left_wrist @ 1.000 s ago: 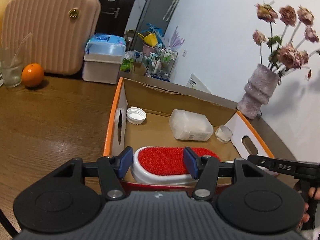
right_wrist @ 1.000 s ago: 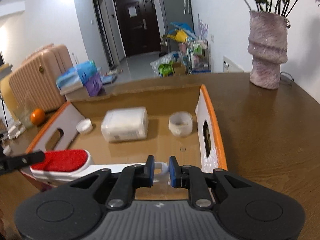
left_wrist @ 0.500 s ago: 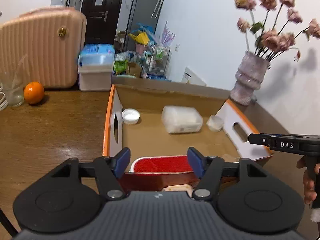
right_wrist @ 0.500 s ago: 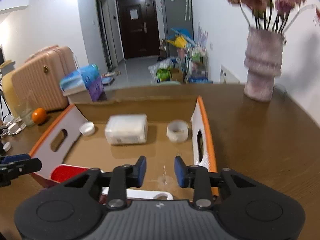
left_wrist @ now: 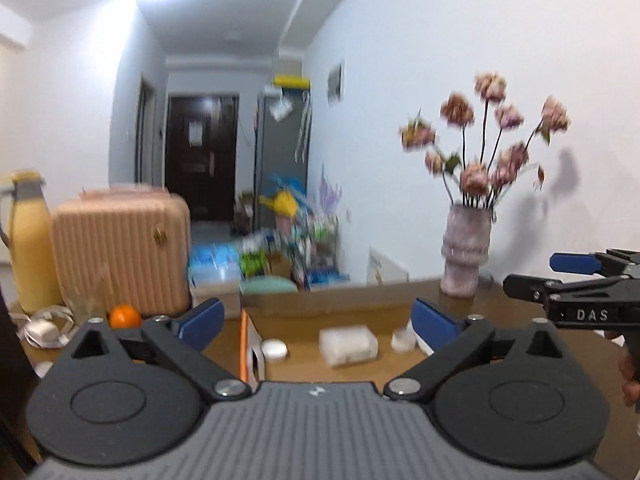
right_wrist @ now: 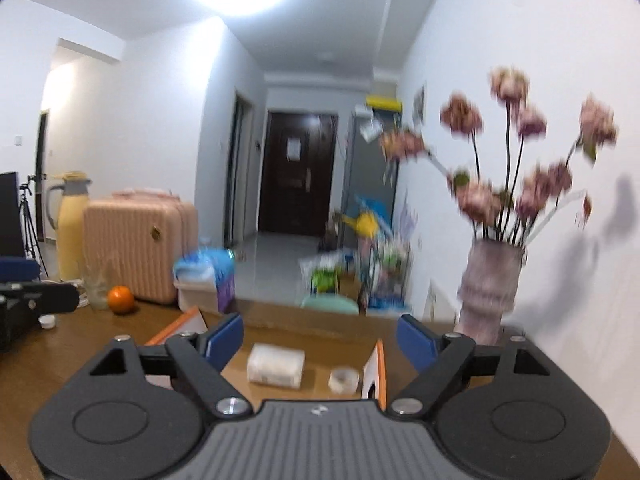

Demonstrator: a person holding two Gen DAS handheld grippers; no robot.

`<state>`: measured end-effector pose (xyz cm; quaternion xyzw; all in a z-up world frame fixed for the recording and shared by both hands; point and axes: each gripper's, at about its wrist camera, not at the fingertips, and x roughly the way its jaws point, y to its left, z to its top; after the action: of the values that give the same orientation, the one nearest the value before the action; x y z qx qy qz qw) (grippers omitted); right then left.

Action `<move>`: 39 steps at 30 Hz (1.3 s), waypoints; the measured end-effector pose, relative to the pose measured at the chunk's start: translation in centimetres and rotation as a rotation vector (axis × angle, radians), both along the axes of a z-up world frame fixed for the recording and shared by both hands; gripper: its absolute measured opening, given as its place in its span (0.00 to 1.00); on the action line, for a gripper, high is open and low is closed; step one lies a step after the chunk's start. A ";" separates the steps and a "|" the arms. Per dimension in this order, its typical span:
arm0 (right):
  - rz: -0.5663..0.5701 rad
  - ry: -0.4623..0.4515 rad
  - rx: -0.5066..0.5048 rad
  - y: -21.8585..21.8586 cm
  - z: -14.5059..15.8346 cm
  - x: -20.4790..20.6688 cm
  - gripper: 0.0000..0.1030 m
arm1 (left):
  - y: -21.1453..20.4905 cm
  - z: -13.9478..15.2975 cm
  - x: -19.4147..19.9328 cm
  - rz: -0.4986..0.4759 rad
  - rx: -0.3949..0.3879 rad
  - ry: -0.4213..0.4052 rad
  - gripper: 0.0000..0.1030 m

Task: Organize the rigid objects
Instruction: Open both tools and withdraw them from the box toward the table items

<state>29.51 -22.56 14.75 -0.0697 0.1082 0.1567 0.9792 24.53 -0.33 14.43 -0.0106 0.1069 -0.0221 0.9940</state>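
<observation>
**Both tongs spread wide above the cardboard box**

Left tongs [left_wrist: 316, 320] stand with their blue pads far apart and nothing between them; their jaws have just been opening. Right tongs [right_wrist: 320, 338] are likewise spread and empty, jaws also just opened, and both views look nearly level across the room (the pictures are somewhat blurred).

Below and ahead of both tongs sits the cardboard box [left_wrist: 312, 300] with orange-edged white end flaps, resting on the brown wooden table [right_wrist: 420, 356]. Inside it, on the box floor, lie a translucent white plastic container [left_wrist: 348, 344] near the middle, a small white lid [left_wrist: 274, 349] close to the left end flap, and a small clear round cup [right_wrist: 343, 379] close to the right end flap. In the right wrist view the container [right_wrist: 276, 364] lies just left of the cup. The near part of the box floor is hidden behind the tongs' bodies.

At the right edge of the left wrist view the right tongs [left_wrist: 580, 276] show from the side, with a hand [left_wrist: 630, 376] on the grip.

Farther off on the table stand a ribbed vase of dried pink flowers [left_wrist: 466, 256] to the right, and an orange [left_wrist: 125, 316], a clear glass [right_wrist: 96, 286] and a yellow thermos jug [left_wrist: 30, 240] to the left. A pink ribbed suitcase [left_wrist: 120, 248] stands behind the table.
</observation>
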 end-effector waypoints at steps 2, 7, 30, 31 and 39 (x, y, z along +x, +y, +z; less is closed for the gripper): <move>0.011 -0.046 0.006 -0.2 0.5 -1.6 0.91 | -0.1 0.4 -1.6 0.012 0.003 -0.042 1.00; 0.015 -0.101 0.046 -0.6 0.6 -4.5 0.92 | -0.1 0.8 -4.3 0.017 0.006 -0.069 1.00; 0.119 -0.057 0.079 -3.0 -6.0 -19.3 0.92 | 2.2 -6.5 -19.8 -0.047 -0.069 -0.073 1.00; 0.113 -0.049 0.094 -3.2 -6.5 -19.9 0.92 | 2.2 -7.1 -20.4 -0.042 -0.066 -0.062 1.00; 0.046 0.038 0.135 -3.8 -10.0 -19.4 0.92 | 3.1 -10.2 -18.1 -0.023 -0.097 0.080 1.00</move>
<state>10.15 -26.38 4.79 -0.0032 0.1145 0.1874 0.9756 6.39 2.81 4.26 -0.0581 0.1453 -0.0383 0.9869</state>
